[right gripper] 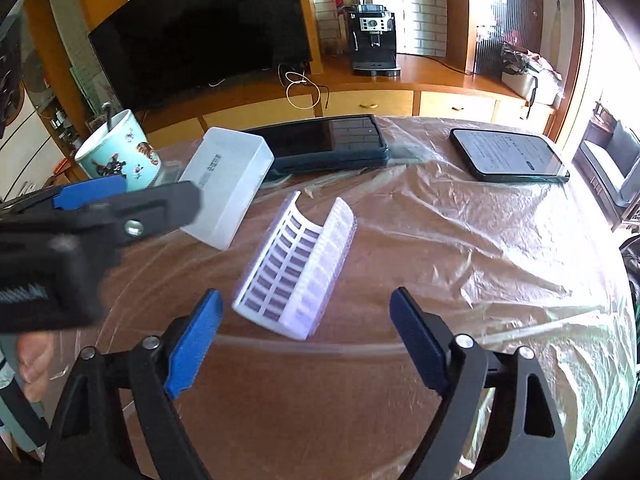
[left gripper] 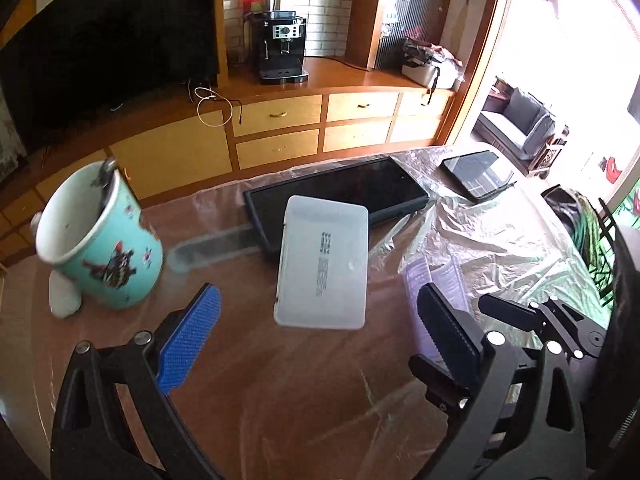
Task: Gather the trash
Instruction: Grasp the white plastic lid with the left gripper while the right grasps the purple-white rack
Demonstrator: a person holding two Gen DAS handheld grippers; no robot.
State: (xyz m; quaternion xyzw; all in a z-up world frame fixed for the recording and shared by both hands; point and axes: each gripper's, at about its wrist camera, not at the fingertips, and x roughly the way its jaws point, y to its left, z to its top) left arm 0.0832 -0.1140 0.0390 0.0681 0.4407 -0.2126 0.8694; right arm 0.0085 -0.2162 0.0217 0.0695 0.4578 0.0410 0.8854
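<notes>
The mug holds a spoon (bowl hidden). The box is closed and cloudy, its contents unreadable. Left gripper and right gripper both gape, holding nothing.

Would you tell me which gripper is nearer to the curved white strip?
Right. The right gripper is open with the strip just ahead of its fingertips. The left gripper faces the white box instead, left of the strip.
</notes>
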